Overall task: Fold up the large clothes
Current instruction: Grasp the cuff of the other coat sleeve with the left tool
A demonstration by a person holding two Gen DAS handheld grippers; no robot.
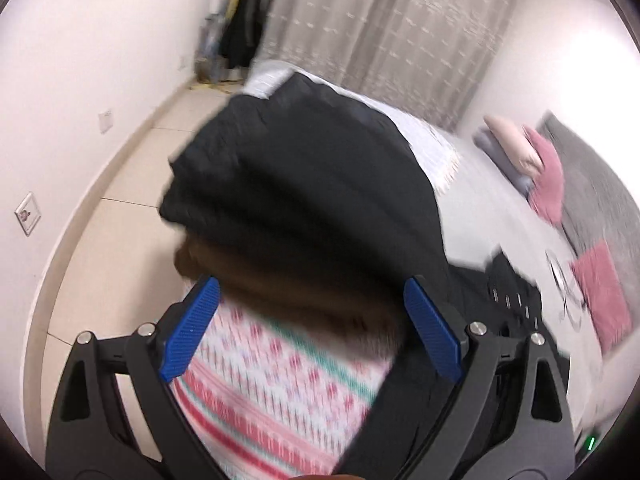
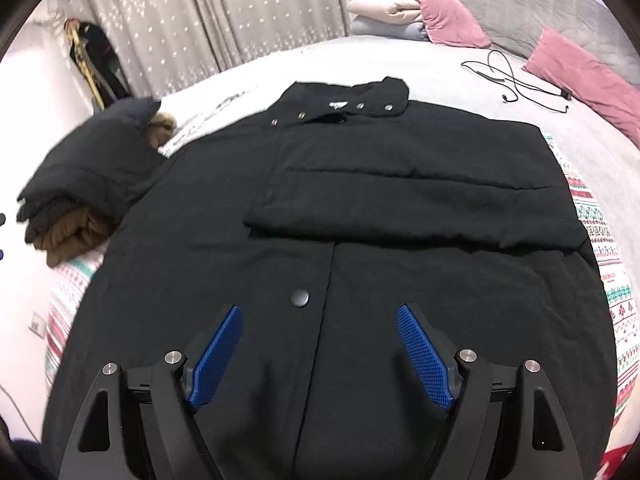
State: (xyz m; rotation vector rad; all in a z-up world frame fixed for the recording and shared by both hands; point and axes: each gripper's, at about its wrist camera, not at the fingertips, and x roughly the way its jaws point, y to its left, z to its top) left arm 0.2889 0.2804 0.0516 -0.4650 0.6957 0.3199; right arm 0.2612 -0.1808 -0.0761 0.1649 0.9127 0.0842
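Note:
A large black coat (image 2: 360, 208) lies front up on the bed, collar (image 2: 360, 96) at the far end, one sleeve (image 2: 420, 216) folded across its chest. My right gripper (image 2: 319, 308) hovers open over the coat's lower front, just behind a round snap button (image 2: 300, 298), with nothing between its pads. Against the coat's left edge sits a black padded bundle (image 2: 92, 168) with brown fur (image 2: 72, 236) under it. In the blurred left wrist view that bundle (image 1: 304, 184) and its fur (image 1: 304, 292) fill the middle. My left gripper (image 1: 312, 282) is open just in front of the fur, holding nothing.
A pink, white and green patterned blanket (image 1: 272, 392) lies under the coat on the grey bedsheet (image 2: 440, 68). Pink pillows (image 2: 452, 20), folded bedding (image 2: 384, 8) and a black cable (image 2: 516, 80) are near the grey headboard (image 2: 520, 0). Tiled floor (image 1: 132, 168) and a white wall with sockets lie left.

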